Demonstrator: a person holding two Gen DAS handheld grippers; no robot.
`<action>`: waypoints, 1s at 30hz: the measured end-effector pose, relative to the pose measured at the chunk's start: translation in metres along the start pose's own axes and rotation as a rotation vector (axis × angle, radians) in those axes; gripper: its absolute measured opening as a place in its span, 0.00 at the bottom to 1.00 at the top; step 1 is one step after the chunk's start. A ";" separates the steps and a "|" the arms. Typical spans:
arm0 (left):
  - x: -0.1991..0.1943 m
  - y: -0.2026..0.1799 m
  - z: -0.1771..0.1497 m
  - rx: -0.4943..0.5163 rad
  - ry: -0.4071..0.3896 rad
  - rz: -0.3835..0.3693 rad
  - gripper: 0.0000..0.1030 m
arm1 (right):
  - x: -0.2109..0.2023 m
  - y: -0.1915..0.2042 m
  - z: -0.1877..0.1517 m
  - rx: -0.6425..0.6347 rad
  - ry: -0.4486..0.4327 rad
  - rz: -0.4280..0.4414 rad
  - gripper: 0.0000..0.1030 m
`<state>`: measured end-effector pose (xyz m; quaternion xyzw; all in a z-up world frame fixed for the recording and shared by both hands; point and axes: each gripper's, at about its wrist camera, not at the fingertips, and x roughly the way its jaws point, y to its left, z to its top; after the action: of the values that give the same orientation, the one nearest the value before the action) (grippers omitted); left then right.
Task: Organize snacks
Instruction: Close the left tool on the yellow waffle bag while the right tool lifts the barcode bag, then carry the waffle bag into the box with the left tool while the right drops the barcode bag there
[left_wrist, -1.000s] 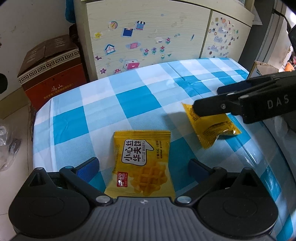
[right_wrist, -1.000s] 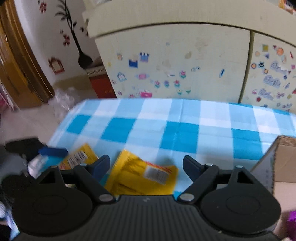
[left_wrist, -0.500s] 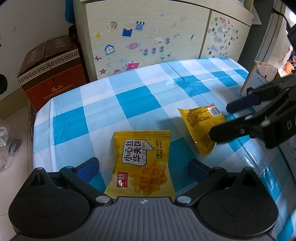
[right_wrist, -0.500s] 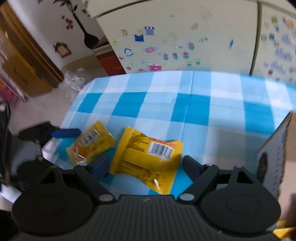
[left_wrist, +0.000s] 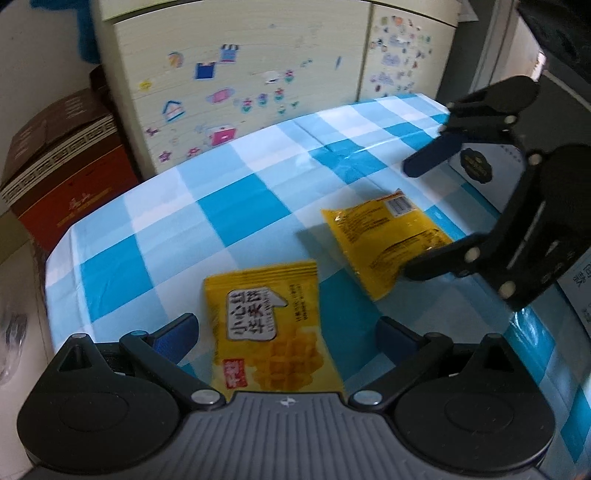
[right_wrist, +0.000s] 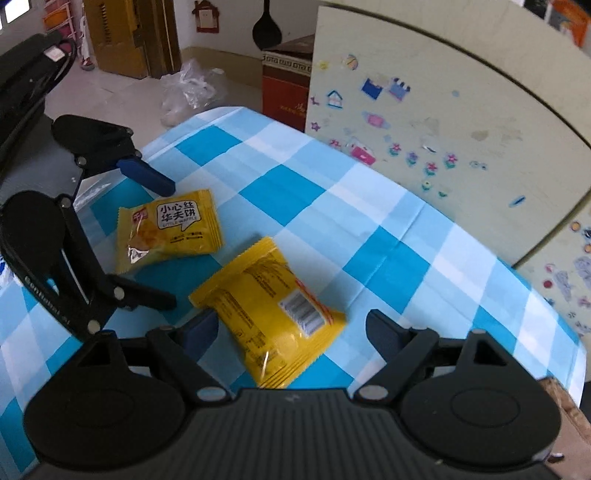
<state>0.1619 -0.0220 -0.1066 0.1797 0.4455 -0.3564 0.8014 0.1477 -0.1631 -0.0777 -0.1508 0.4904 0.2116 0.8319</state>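
Your left gripper (left_wrist: 286, 328) has its fingers spread around a face-up yellow waffle packet (left_wrist: 271, 332); your right gripper (right_wrist: 290, 325), fingers opening, straddles the barcode-side-up packet (right_wrist: 273, 314) on the checked surface (right_wrist: 388, 240).

Black left claw (left_wrist: 286, 332), blue pads, silver screws, ribbed grey housing

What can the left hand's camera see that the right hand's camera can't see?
Only the left wrist view shows the white box with a dark badge, behind the right gripper, whose jaws are opening around the face-down packet. Only the right wrist view shows the plastic bag on the floor. Both show the waffle packet, the checked tablecloth and the stickered cabinet.
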 end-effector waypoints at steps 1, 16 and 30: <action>0.001 -0.001 0.001 0.006 -0.002 -0.005 1.00 | 0.003 0.002 0.001 -0.019 0.010 0.001 0.85; -0.002 0.002 0.006 -0.004 -0.032 -0.020 0.73 | 0.009 -0.001 0.002 0.061 0.005 0.051 0.53; -0.037 -0.009 -0.010 -0.138 -0.058 0.035 0.67 | -0.028 0.010 -0.025 0.320 -0.063 -0.022 0.50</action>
<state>0.1366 -0.0066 -0.0809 0.1214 0.4422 -0.3158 0.8306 0.1117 -0.1713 -0.0650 -0.0149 0.4899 0.1264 0.8624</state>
